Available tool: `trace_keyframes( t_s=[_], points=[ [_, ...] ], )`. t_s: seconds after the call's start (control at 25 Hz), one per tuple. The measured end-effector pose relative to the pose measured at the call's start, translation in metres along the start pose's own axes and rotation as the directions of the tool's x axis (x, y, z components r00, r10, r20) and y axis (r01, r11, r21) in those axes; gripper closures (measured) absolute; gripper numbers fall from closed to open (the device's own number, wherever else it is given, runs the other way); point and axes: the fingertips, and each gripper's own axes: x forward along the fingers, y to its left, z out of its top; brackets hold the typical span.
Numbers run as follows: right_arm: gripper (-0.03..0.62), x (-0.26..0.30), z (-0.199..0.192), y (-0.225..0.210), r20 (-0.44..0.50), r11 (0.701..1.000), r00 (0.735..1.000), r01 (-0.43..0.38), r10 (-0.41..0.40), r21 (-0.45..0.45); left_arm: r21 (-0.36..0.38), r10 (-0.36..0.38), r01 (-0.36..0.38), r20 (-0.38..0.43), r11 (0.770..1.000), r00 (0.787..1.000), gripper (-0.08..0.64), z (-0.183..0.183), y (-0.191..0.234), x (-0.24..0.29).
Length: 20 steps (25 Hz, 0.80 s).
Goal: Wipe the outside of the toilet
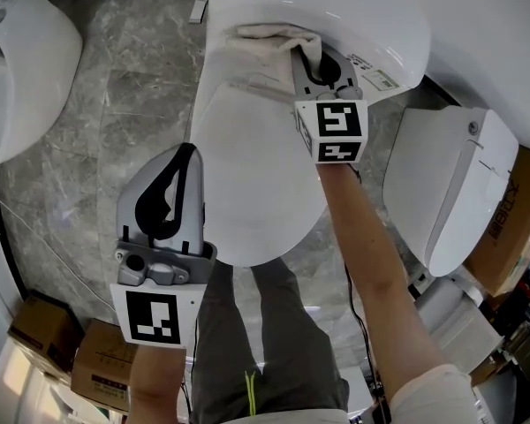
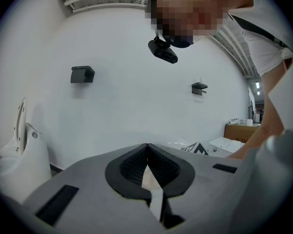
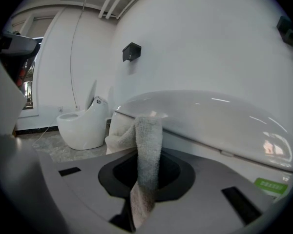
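Your right hand-held gripper [image 1: 314, 60] is clamped on the cloth [image 1: 265, 35] and presses it to the toilet [image 1: 256, 175] at 12 o'clock, where the closed lid meets the body behind. That seam is likely the stretch being wiped. Your left hand-held gripper [image 1: 185, 157], jaws together on nothing, hangs at 8 o'clock beside the bowl (probably just kept out of the way). Count: one cloth, two hand-held grippers and three toilets in all — a second toilet [image 1: 22, 69] at 10 o'clock, a third toilet [image 1: 450, 193] at 3 — plus three cardboard boxes [image 1: 102, 360].

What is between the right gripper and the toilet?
A white cloth. The right gripper pinches it in its jaws, and it lies against the toilet. The right gripper view shows it best.
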Motion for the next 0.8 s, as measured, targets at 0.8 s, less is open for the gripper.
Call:
trace_keyframes(
  t_s=[0.8],
  points=[
    [0.522,-0.072,-0.042,-0.085,0.001,0.991,0.994,0.11,-0.111,0.073,0.041,-0.107,0.107,-0.021,0.993,0.994,0.543,-0.008,-0.089,0.027]
  ],
)
